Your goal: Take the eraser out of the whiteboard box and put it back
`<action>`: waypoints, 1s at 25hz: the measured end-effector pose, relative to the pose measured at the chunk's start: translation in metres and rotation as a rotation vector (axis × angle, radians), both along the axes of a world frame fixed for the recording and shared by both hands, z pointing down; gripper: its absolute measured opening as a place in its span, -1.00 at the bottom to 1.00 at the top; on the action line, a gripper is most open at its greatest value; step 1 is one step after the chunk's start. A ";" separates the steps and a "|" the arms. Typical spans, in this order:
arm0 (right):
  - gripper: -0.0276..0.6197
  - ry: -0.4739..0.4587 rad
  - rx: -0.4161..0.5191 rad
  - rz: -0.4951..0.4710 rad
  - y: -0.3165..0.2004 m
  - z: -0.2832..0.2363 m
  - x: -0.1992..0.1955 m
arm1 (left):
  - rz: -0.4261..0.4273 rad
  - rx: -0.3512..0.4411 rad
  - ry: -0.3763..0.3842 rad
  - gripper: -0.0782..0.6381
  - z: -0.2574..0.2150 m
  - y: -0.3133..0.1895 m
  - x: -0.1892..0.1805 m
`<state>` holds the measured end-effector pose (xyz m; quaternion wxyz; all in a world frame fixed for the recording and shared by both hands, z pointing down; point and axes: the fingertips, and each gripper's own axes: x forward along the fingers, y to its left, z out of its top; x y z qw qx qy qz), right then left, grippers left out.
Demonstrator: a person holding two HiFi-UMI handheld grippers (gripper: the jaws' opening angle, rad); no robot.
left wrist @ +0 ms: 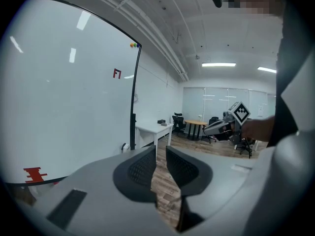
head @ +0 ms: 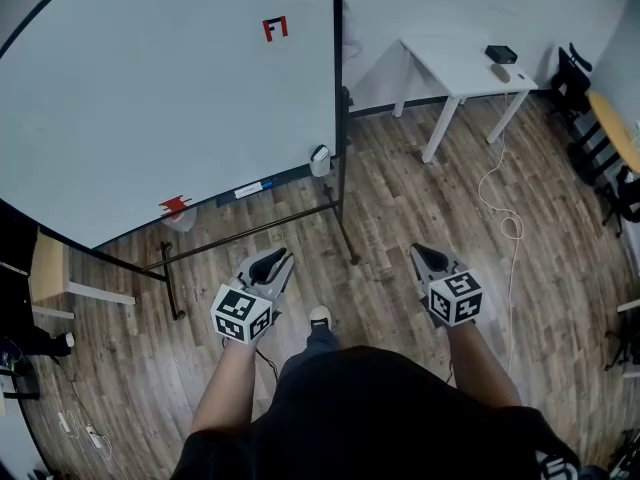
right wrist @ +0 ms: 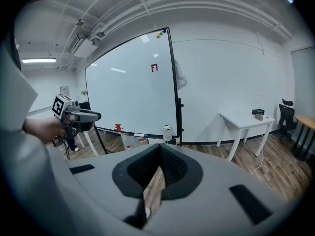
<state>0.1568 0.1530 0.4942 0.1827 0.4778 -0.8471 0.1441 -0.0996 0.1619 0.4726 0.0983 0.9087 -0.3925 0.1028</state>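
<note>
Over floor [head: 398, 200], left claw [head: 282, 257], right claw [head: 421, 252]: closed, empty.

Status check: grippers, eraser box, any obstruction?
Left gripper, right gripper shut, empty. Whiteboard box at right end of tray, untouched; eraser can't be made out. Stand foot on floor ahead.
</note>
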 end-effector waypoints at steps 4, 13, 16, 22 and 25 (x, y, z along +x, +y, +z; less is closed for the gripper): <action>-0.93 0.007 -0.012 -0.010 -0.014 0.002 -0.008 | -0.013 -0.025 0.003 -0.58 0.004 -0.019 -0.008; -0.93 0.015 -0.031 -0.013 -0.049 0.011 -0.028 | 0.004 -0.046 0.000 -0.57 0.017 -0.058 -0.022; -0.93 0.017 -0.035 -0.013 -0.063 0.013 -0.033 | 0.008 -0.055 0.001 -0.58 0.021 -0.073 -0.026; -0.93 0.019 -0.043 0.003 -0.088 0.013 -0.037 | 0.027 -0.068 0.003 -0.58 0.024 -0.101 -0.028; -0.93 0.021 -0.048 0.006 -0.103 0.013 -0.042 | 0.031 -0.072 0.004 -0.58 0.025 -0.116 -0.031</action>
